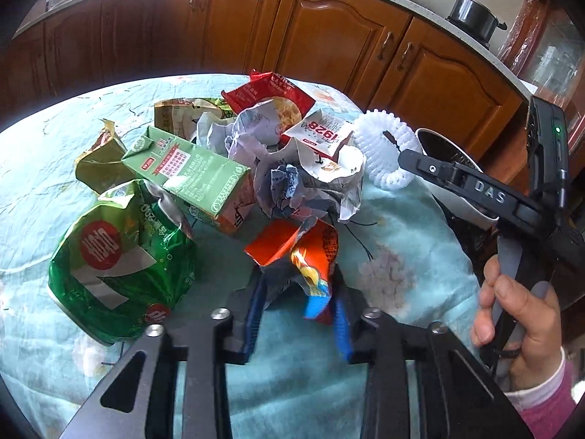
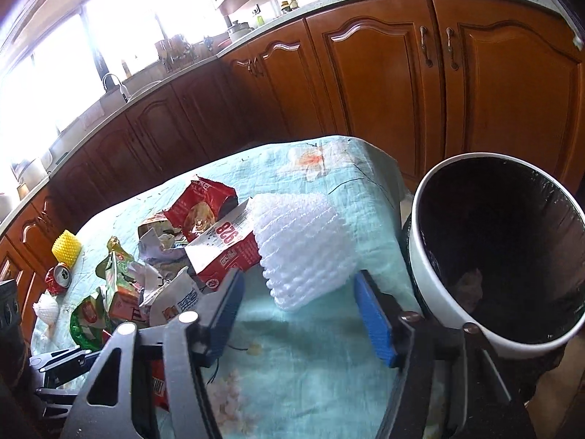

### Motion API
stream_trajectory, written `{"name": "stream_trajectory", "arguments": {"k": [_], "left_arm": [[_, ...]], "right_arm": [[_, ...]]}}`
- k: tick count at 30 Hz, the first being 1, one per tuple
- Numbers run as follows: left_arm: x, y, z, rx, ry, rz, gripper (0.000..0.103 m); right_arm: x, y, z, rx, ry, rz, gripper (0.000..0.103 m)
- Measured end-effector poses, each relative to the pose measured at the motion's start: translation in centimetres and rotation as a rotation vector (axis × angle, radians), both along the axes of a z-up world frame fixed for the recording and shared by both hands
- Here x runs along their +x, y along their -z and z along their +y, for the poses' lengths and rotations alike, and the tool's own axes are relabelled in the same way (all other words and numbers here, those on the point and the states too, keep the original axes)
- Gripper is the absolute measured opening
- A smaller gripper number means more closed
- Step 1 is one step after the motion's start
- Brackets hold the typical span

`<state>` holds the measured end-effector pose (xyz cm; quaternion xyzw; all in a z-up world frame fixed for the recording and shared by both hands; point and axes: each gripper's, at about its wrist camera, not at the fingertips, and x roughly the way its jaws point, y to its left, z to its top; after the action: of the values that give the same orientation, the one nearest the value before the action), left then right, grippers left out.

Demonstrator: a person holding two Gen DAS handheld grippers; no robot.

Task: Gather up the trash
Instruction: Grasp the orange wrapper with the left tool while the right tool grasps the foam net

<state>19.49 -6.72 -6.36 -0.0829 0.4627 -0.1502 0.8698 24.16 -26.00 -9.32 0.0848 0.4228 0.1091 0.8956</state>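
Observation:
A pile of trash lies on a table with a light blue flowered cloth [image 1: 384, 248]. My left gripper [image 1: 298, 314] has its blue pads around an orange-red snack wrapper [image 1: 303, 252], which stands up between them. A green carton [image 1: 193, 172], a green crumpled bag [image 1: 117, 259] and crumpled paper [image 1: 292, 179] lie beyond. My right gripper [image 2: 296, 314] is open, its pads either side of a white foam net sleeve [image 2: 303, 245], not closed on it. The white bin with a black liner [image 2: 501, 252] stands just right of it.
Wooden kitchen cabinets [image 2: 384, 73] run behind the table. At the table's far left lie a yellow foam net [image 2: 66, 248], a crushed red can [image 2: 58, 278] and a small white foam net [image 2: 45, 309]. A red-and-white carton [image 2: 223, 252] lies beside the white sleeve.

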Motion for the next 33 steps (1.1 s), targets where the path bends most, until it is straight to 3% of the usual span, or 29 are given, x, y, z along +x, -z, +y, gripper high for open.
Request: {"name": "stream_trajectory", "arguments": {"k": [2,5,21,33], "left_arm": [[0.2,0.2,0.1,-0.015,0.010,-0.005,0.020],[0.1,-0.1,0.2,-0.020,0.025,-0.030,0.017],[-1.9,-3.0,-2.6,-0.055,0.131,-0.114,0.012],[0.8,-3.1,-7.5,-0.050,0.215,-0.115,0.012]], "right_arm": [[0.6,0.5,-0.1,-0.006,0.001,0.016,0.021],[-0.2,0.0,-0.5,-0.003,0.004,-0.007,0.015],[-7.0,-3.9,-5.5,0.054,0.068,-0.075,0.012],[-9.2,-5.0,-10.2,0.044,0.170,-0.096,0.012]]}}
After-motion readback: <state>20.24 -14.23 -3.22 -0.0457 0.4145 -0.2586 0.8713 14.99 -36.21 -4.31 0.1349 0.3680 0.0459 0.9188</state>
